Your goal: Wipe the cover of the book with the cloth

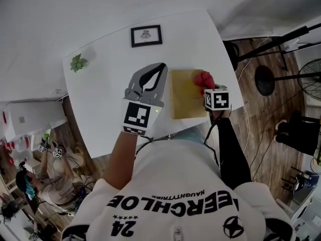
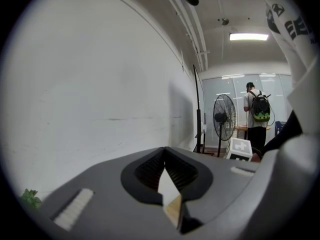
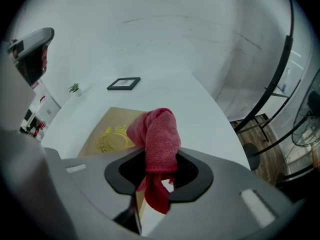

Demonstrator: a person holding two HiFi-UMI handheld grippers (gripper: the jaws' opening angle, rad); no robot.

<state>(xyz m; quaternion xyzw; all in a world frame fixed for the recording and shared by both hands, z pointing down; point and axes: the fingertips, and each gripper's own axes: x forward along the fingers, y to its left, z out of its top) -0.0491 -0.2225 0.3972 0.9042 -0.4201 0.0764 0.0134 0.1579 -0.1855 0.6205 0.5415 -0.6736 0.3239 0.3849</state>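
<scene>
Figure: cloth (image 3: pixel 159 129) at the book (image 1: pixel 184 99) on a white table (image 1: pixel 100 94).
My right gripper (image 3: pixel 159 161) pinches the cloth in its jaws over the book's far right corner; my left gripper (image 1: pixel 161 69), jaws pressed together, hangs just left of it. Wooden floor (image 1: pixel 261 134) lies right.

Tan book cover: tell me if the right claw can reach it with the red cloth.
Probably yes. The right claw, shut on the red cloth, hangs over the bare cover of the tan book; the left claw sits beside it.
</scene>
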